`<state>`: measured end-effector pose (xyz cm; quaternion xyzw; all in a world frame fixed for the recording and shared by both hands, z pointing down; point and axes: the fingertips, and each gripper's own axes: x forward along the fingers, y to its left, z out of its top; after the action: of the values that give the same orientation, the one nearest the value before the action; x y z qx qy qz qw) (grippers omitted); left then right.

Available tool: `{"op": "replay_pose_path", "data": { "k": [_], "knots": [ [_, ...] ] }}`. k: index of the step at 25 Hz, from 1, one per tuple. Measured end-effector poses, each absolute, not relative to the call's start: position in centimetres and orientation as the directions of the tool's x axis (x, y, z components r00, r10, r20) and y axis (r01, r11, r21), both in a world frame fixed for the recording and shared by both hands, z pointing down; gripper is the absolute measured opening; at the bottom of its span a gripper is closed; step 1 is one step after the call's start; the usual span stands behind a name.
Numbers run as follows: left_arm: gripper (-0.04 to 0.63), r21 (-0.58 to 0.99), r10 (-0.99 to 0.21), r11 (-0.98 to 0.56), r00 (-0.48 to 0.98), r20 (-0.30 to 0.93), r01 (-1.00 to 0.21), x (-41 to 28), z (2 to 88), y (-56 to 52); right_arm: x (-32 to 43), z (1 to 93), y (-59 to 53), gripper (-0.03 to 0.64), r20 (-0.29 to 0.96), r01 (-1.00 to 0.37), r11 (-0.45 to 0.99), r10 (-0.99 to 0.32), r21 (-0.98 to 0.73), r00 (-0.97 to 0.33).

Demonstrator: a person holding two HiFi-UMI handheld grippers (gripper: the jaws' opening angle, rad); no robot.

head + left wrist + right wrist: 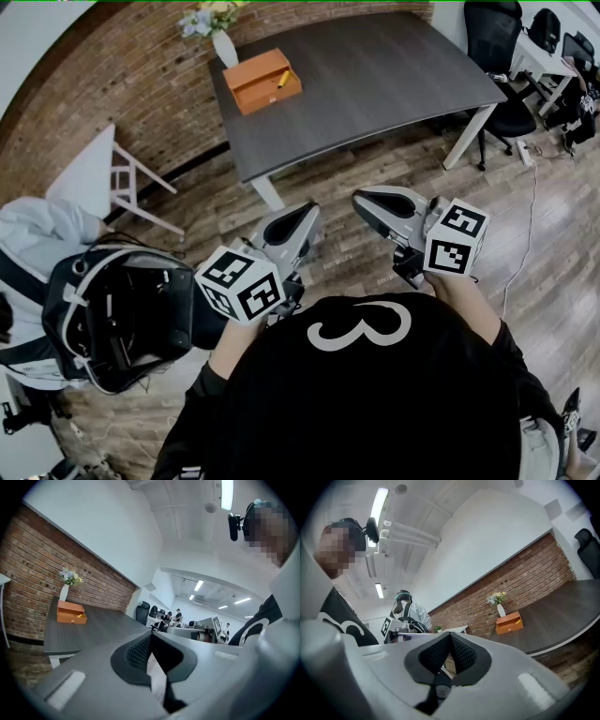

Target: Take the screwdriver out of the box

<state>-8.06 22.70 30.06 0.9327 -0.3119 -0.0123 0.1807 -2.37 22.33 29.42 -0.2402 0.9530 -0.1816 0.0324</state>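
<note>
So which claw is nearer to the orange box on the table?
Left, narrowly. The left claw hangs short of the orange box, over the floor; the right claw is alongside, further right.

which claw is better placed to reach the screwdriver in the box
Marginally the left claw: it and the right claw are shut, empty, short of the table, but the orange box with the screwdriver lines up nearer the left.

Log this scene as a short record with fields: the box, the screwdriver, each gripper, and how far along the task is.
box: orange box, on the dark table, beside a white vase of flowers
screwdriver: yellow screwdriver, lying in the box
left gripper: left gripper shut, empty
right gripper: right gripper shut, empty
progress: not begun; both grippers are over the floor, short of the table
</note>
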Motion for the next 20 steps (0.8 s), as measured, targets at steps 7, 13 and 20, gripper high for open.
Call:
{"op": "replay_pose_path", "data": {
  "k": [7, 13, 20],
  "knots": [
    [0.015, 0.331, -0.585, -0.746, 0.806, 0.087, -0.578, -9.7, 29.5, 21.5, -3.9, 28.9, 21.0, 0.002, 0.022, -0.455, 0.818, -0.479, -0.351, -0.877],
    [0.015, 0.351, -0.586, -0.737, 0.805, 0.094, -0.578, -9.5, 30.3, 20.1, -3.3, 29.1, 19.8, 0.002, -0.005, -0.432, 0.805, -0.474, -0.406, -0.88],
    [0.015, 0.348, -0.595, -0.729, 0.797, 0.105, -0.59, -9.4, 32.0, 19.1, -3.3, 31.2, 18.6, 0.002, -0.01, -0.418, 0.806, -0.464, -0.42, -0.886]
  ]
}}
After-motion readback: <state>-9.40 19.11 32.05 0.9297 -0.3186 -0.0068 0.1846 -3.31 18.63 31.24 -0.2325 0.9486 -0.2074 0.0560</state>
